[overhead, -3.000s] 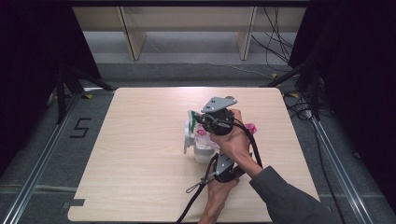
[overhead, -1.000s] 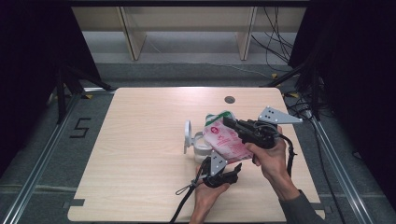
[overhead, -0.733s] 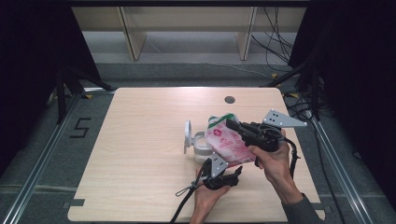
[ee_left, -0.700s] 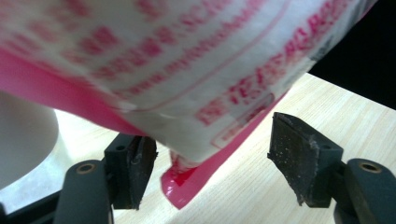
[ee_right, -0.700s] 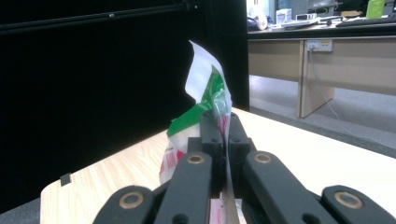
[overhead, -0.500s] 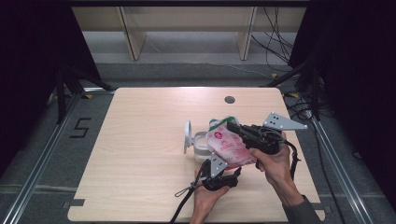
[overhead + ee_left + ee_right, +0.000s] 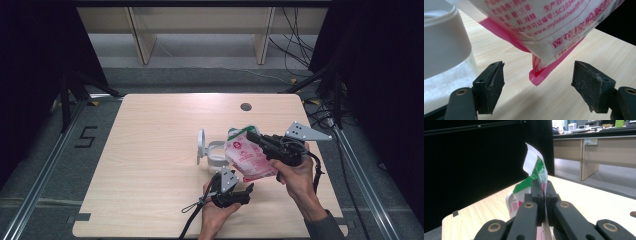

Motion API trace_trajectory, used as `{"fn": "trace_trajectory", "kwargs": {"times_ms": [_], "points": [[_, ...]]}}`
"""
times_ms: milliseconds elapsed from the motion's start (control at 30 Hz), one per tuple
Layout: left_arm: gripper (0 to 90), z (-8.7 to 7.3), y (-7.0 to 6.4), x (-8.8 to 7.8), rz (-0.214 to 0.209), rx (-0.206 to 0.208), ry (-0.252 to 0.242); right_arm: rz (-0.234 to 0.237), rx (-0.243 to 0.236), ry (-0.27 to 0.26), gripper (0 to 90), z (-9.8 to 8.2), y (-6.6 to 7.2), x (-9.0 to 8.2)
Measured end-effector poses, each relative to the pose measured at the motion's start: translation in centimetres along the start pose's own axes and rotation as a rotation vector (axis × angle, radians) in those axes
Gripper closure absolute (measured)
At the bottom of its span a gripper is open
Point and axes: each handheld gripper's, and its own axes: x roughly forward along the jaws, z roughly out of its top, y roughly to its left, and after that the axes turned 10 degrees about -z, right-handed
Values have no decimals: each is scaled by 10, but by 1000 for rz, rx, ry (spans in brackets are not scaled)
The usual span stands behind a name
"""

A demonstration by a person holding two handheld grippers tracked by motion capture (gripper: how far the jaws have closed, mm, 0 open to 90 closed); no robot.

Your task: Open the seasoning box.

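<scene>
The light wooden table [image 7: 150, 165] sat mid-frame in the high view, with a small dark round hole [image 7: 245, 106] near its far edge at about one o'clock. A painted numeral five [image 7: 85, 136] marked the grey floor [image 7: 45, 165] at nine o'clock of the table. Metal rails [image 7: 37, 195] ran along both sides. At twelve o'clock stood pale wooden shelving legs [image 7: 140, 37]; black cables [image 7: 295, 35] trailed across the floor near one o'clock.

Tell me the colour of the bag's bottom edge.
Pink, on the white bag; clearest in the left gripper view.
</scene>
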Motion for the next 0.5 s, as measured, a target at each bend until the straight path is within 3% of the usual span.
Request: {"fn": "trace_trajectory", "kwargs": {"times_ms": [67,167,200,267,367,400,500], "points": [[250,0,0,-6,-13,12,20,-9,-9,-2,900,-3,-2,0],[250,0,2,-11,-23,9,7,-8,-5,4,900,-8,-3,-2],[250,0,3,-15,-20,15,7,-16,-35,-2,900,-16,-7,-6],[250,2,5,-26,-12,13,-9,-22,-4,38,900,-26,-10,-13],[246,3,6,-33,-15,24,-9,-12,9,17,900,-34,-16,-20],[246,4,6,-37,-7,24,-11,-31,-7,28,900,-34,-20,-30],[245,5,7,-45,-5,23,-33,-43,4,22,900,-39,-23,-40]]}}
